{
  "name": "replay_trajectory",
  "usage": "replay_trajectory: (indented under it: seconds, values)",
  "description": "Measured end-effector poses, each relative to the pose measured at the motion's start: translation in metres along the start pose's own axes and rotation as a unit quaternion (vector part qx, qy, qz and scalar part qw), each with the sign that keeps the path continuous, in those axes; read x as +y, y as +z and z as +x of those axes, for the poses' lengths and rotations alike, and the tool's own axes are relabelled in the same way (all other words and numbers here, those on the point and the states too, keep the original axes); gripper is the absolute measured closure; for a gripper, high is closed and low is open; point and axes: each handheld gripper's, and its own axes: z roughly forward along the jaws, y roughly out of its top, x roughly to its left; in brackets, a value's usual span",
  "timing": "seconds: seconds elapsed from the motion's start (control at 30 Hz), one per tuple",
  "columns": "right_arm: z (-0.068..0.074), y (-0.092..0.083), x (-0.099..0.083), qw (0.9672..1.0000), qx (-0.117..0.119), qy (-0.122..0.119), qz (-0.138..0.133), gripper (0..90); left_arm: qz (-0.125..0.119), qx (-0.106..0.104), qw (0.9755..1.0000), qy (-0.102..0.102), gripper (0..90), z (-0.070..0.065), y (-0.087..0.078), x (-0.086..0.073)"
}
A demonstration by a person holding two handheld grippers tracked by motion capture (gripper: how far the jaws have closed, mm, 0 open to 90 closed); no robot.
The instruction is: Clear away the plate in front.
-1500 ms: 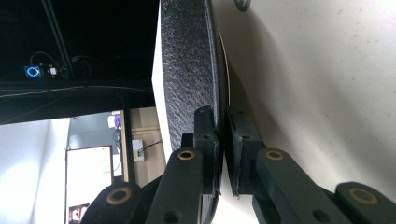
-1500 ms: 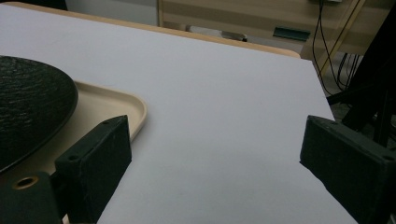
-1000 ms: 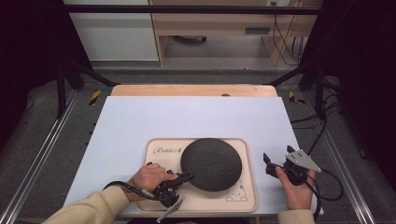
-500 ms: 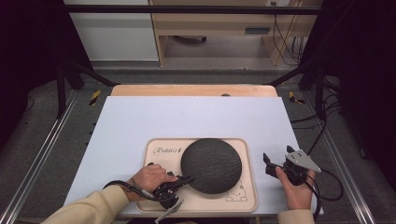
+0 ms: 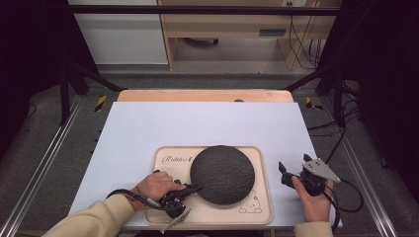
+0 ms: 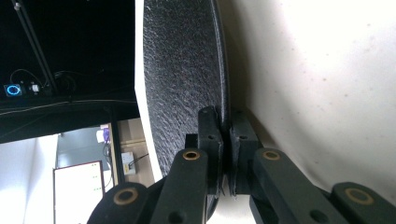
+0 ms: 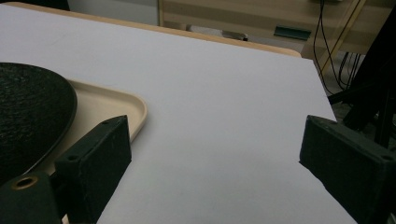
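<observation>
A round, rough black plate (image 5: pixel 223 173) lies on a beige tray (image 5: pixel 170 160) marked with a rabbit drawing, at the near middle of the table. My left gripper (image 5: pixel 195 187) lies on its side at the plate's near left edge, shut on its rim. In the left gripper view the two jaws pinch the thin plate rim (image 6: pixel 223 93) between them, and my left gripper (image 6: pixel 225 135) is turned so the plate stands vertical. My right gripper (image 5: pixel 283 173) rests right of the tray, open. The right gripper view shows its jaws wide apart over bare table, the plate (image 7: pixel 28 107) at left.
The white table top (image 5: pixel 207 123) stretches beyond the tray to a wooden strip at the back. Metal rails run along both sides. Wooden furniture and cables stand behind the table. The tray corner (image 7: pixel 126 105) lies just left of my right gripper's left jaw.
</observation>
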Motion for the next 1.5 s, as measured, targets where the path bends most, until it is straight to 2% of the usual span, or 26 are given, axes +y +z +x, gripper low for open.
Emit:
replay_trajectory:
  seconds: [0.27,0.5,0.53,0.8,0.83,0.97,1.1,1.17,1.33,1.5]
  values:
    - [0.0,0.0,0.0,1.0,0.003,-0.001,0.0,8.8,-0.005,0.003,1.0,0.002,77.3,0.003,-0.003,-0.002]
    - [0.001,0.0,0.001,1.0,0.006,-0.001,0.0,8.6,0.01,-0.002,0.9999,0.013,74.3,0.005,-0.016,-0.012]
    - [0.001,0.0,0.001,1.0,0.006,0.0,0.0,8.6,0.007,0.0,1.0,0.004,73.6,0.005,-0.017,-0.014]
    - [0.002,0.0,0.002,1.0,0.006,-0.001,-0.001,8.5,0.023,0.004,0.9997,0.0,73.0,0.005,-0.027,-0.02]
    - [0.003,0.0,0.002,1.0,0.007,-0.002,0.0,8.5,0.022,0.011,0.9997,-0.009,73.0,0.006,-0.03,-0.022]
    - [0.003,0.001,0.002,1.0,0.006,-0.002,0.002,8.5,0.029,0.023,0.9991,-0.022,72.8,0.012,-0.037,-0.027]
    - [0.003,0.001,0.002,1.0,0.006,-0.003,0.002,8.4,0.043,0.039,0.9974,-0.042,72.0,0.019,-0.044,-0.035]
    - [0.003,0.002,0.002,1.0,0.006,-0.003,0.002,8.4,0.05,0.046,0.9967,-0.045,71.6,0.022,-0.045,-0.039]
    - [0.003,0.002,0.002,1.0,0.006,-0.003,0.003,8.4,0.054,0.045,0.9965,-0.046,71.5,0.024,-0.044,-0.042]
    - [0.003,0.002,0.002,1.0,0.005,-0.002,0.002,8.4,0.066,0.047,0.9954,-0.051,69.4,0.032,-0.041,-0.046]
